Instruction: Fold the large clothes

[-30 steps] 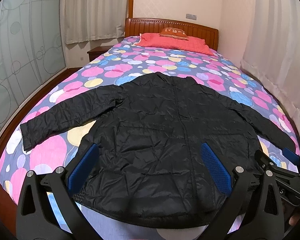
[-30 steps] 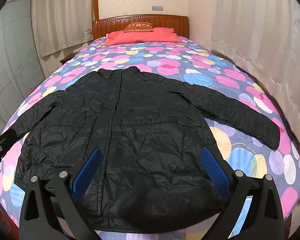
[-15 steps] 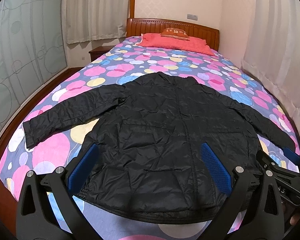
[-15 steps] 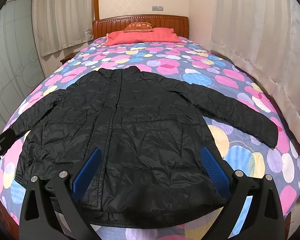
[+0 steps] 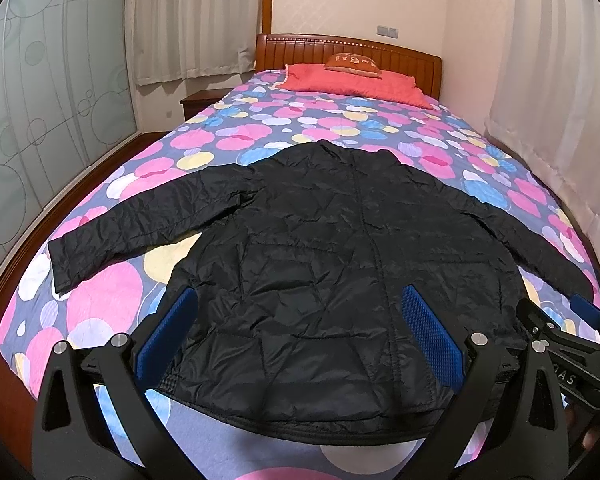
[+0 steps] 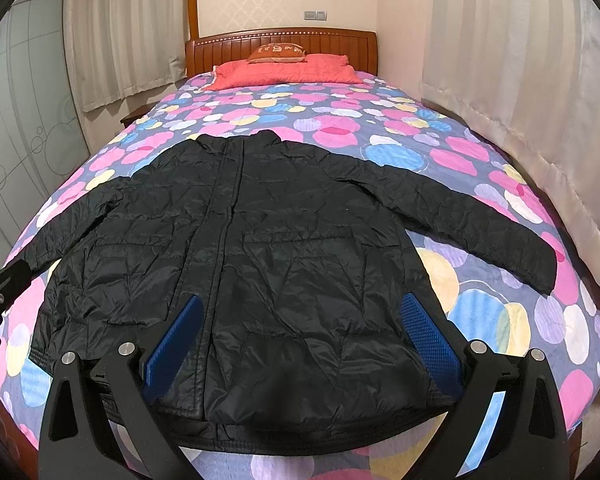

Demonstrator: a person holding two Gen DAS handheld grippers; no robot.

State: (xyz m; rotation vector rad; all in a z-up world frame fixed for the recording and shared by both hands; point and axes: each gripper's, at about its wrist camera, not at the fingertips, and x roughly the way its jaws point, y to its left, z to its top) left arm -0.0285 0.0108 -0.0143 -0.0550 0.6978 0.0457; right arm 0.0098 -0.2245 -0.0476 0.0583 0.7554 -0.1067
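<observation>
jacket (image 5: 340, 264) flat, front up, sleeves spread, collar toward the headboard (image 5: 348, 50) | my left gripper (image 5: 300, 340) and right gripper (image 6: 300, 340) above its hem, fingers apart, empty | I'd pinch one cuff, sweep it across the jacket's chest, avoid dragging

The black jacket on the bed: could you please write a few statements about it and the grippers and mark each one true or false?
1. The black jacket lies spread flat on the bedspread with both sleeves stretched out. True.
2. The left gripper is shut on the jacket's hem. False: its fingers stand wide apart and hold nothing.
3. The right gripper is open. True.
4. The jacket is already folded in half. False: it lies fully unfolded.
5. A red pillow lies by the headboard, apart from the jacket. True.
</observation>
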